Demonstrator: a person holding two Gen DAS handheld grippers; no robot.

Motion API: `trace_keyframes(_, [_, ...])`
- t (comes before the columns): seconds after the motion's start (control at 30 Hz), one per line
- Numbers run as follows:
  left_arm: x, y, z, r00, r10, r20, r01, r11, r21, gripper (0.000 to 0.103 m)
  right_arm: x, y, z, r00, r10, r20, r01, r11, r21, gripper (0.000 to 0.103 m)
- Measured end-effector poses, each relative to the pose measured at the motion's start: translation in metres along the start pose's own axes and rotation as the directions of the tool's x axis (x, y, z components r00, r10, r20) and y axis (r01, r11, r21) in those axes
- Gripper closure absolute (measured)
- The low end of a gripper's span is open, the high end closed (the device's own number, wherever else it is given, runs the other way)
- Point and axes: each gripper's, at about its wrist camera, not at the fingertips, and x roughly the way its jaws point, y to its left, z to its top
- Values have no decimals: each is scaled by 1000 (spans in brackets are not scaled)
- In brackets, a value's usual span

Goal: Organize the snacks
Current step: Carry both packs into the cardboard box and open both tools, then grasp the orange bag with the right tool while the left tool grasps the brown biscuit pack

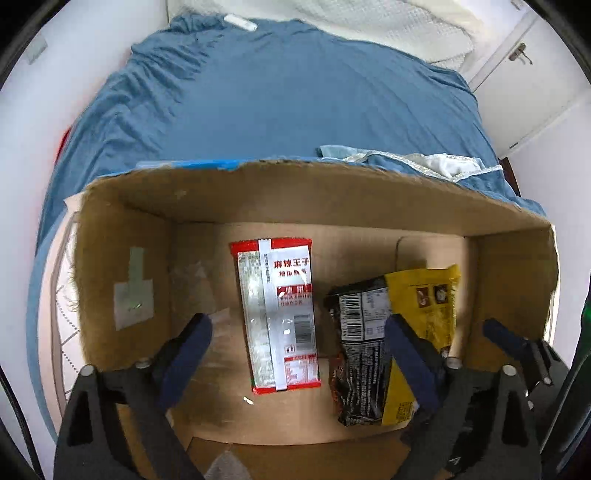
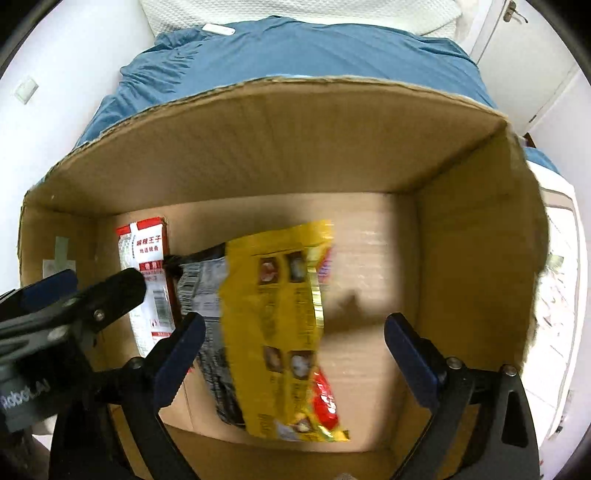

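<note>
Three snack packets lie on the floor of an open cardboard box [image 1: 122, 236] that sits on a bed covered with a blue sheet [image 1: 280, 92]. Toward the left of the box floor lies a red-and-white packet [image 1: 277, 317] with Chinese lettering and a barcode, flat and lengthwise. Beside it, to the right, a black packet [image 1: 356, 339] with a white nutrition label lies partly under a yellow packet [image 2: 284, 325], which overlaps its right side; the yellow one looks slightly blurred in the right wrist view, and a red patch shows near its lower end.

Both claws point steeply down into the box. The left gripper [image 1: 299, 363] stands spread wide, its dark blue pads either side of the red-and-white packet and clear of it, nothing pinched between them. The right gripper [image 2: 295, 356] is likewise released, its jaws far apart above the yellow packet, with neither pad pressing on it. In the right wrist view the left gripper's black frame juts in from the left edge over the red-and-white packet.

Beyond the box, a white quilted blanket [image 1: 369, 26] lies at the head of the bed, and a white door with a handle [image 1: 521, 53] stands at the upper right.
</note>
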Motion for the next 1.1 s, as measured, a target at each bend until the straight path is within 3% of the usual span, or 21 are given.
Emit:
trace_keyframes(0.37, [-79, -11, -71, 983, 31, 182, -36, 999, 26, 6, -75, -15, -55, 992, -44, 121, 46, 999, -14, 3])
trace_keyframes(0.6, [-131, -12, -116, 969, 51, 243, -57, 998, 20, 6, -126, -19, -100, 980, -45, 193, 50, 998, -24, 3])
trace_keyframes(0.9, [-172, -13, -156, 963, 50, 265, -54, 999, 6, 6, -190, -11, -149, 968, -12, 249, 19, 999, -27, 3])
trace_keyframes(0.97, [-179, -13, -165, 965, 49, 259, -53, 999, 6, 0, -199, -10, -158, 968, -4, 252, 11, 1000, -23, 3])
trace_keyframes(1.1, [-186, -12, -185, 966, 64, 250, -68, 998, 6, 0, -208, -15, -183, 972, 35, 232, -36, 999, 0, 3])
